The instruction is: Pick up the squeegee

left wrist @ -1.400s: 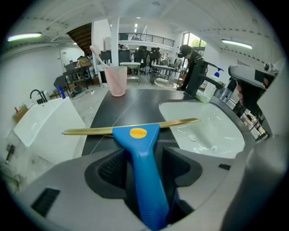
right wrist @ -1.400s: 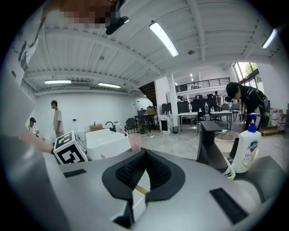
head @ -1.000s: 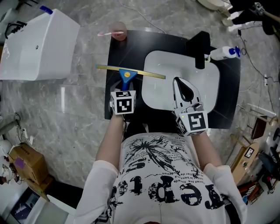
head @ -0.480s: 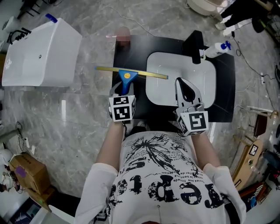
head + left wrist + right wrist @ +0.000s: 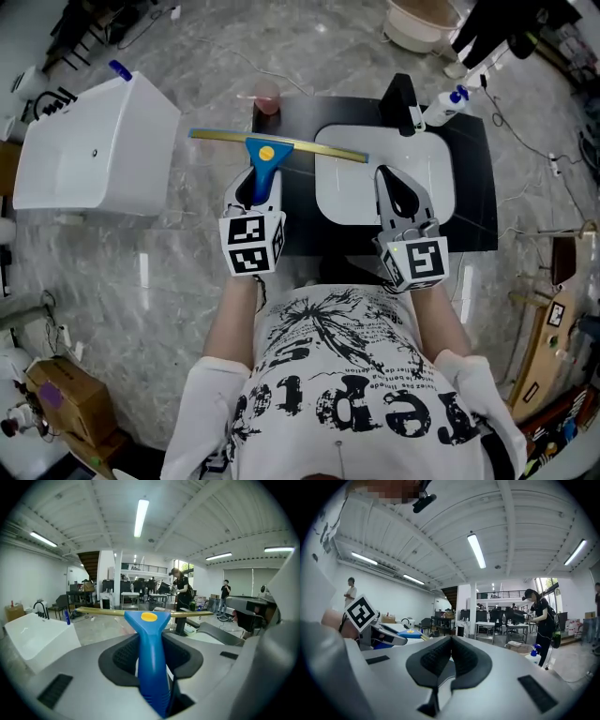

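Left gripper [image 5: 254, 186] clamped on the squeegee [image 5: 266, 156] handle, blade crosswise out front. Right gripper [image 5: 389, 178] alongside, jaws pressed together, nothing in them.

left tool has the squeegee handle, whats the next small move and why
Probably hold the squeegee level above the black counter and check the grip: the left tool is shut on its blue handle, the blade hangs in the air, and the right tool is shut and empty.
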Action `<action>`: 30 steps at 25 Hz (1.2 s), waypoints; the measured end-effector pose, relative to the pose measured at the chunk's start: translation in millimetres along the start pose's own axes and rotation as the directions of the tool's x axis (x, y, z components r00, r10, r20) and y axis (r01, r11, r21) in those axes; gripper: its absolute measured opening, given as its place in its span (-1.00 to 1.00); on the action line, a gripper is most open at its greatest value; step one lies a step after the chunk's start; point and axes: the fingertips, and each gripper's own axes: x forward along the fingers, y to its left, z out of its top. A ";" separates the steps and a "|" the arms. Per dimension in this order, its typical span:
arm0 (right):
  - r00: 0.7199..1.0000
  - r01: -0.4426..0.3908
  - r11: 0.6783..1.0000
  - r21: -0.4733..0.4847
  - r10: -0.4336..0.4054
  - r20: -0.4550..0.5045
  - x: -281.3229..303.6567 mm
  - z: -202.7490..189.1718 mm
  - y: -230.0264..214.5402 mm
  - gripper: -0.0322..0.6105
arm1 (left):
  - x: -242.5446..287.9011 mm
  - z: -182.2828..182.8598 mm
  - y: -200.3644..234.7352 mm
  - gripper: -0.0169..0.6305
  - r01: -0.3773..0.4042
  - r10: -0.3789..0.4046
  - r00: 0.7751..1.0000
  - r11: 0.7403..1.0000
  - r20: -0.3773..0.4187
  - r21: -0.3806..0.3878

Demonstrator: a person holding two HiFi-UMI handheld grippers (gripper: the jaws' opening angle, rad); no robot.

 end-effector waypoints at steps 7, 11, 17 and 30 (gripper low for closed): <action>0.996 0.033 0.999 -0.002 -0.033 0.086 -27.6 33.3 -0.6 -0.86 | -49.2 61.0 -10.3 -0.50 0.030 -0.043 0.978 0.997 0.206 0.066; 0.992 0.040 0.999 -0.007 -0.039 0.118 -38.0 48.4 0.0 -0.86 | -73.0 85.2 -16.5 -0.50 0.033 -0.058 0.953 0.995 0.298 0.091; 0.988 0.050 0.999 -0.016 -0.047 0.149 -46.6 68.5 2.5 -0.86 | -93.8 106.0 -20.8 -0.50 0.040 -0.077 0.925 0.993 0.373 0.107; 0.988 0.017 0.999 -0.049 -0.010 0.151 -43.0 70.3 5.6 -0.86 | -86.9 106.0 -20.5 -0.50 0.046 -0.082 0.927 0.993 0.366 0.107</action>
